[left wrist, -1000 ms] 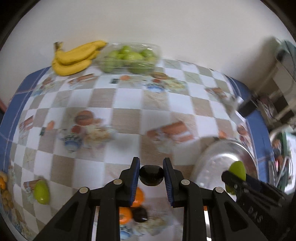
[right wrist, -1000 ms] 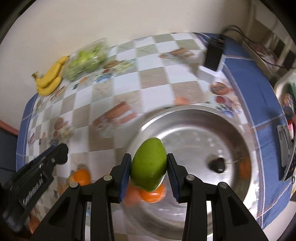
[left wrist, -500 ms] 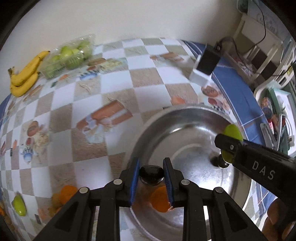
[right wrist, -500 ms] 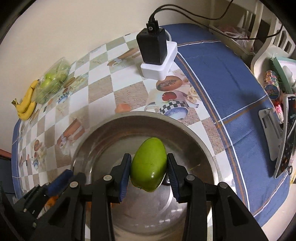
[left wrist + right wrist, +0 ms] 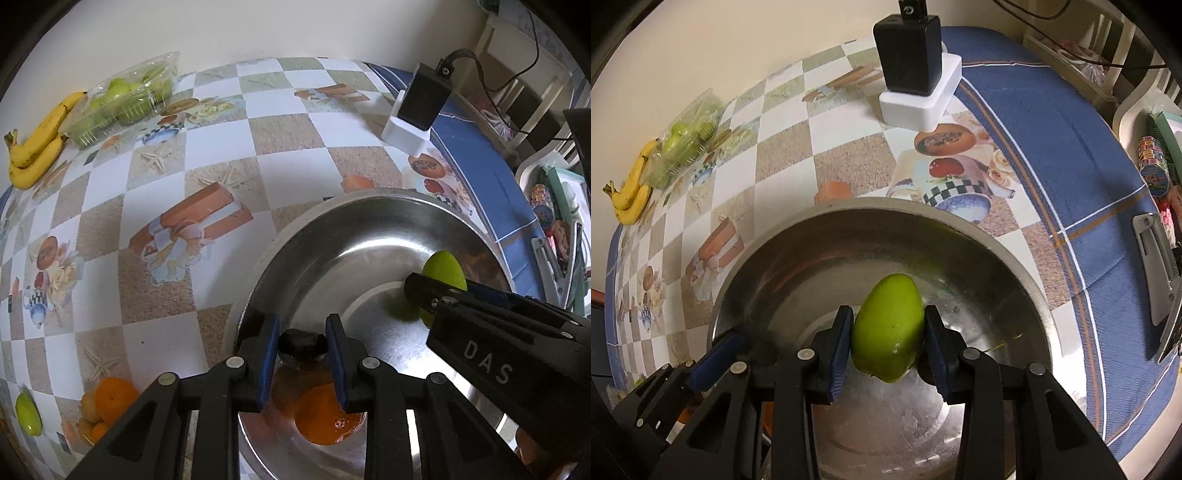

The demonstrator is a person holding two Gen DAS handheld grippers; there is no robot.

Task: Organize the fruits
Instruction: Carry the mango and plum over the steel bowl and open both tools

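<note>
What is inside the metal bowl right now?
In the metal bowl lies one orange. The left claw and right claw cover part of its floor.

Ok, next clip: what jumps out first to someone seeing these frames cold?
The big steel bowl fills the near side of the checked tablecloth, with both grippers over it. The right gripper is shut on a green mango; the left gripper pinches a small dark fruit above an orange in the bowl. Bananas lie at the far edge.
</note>
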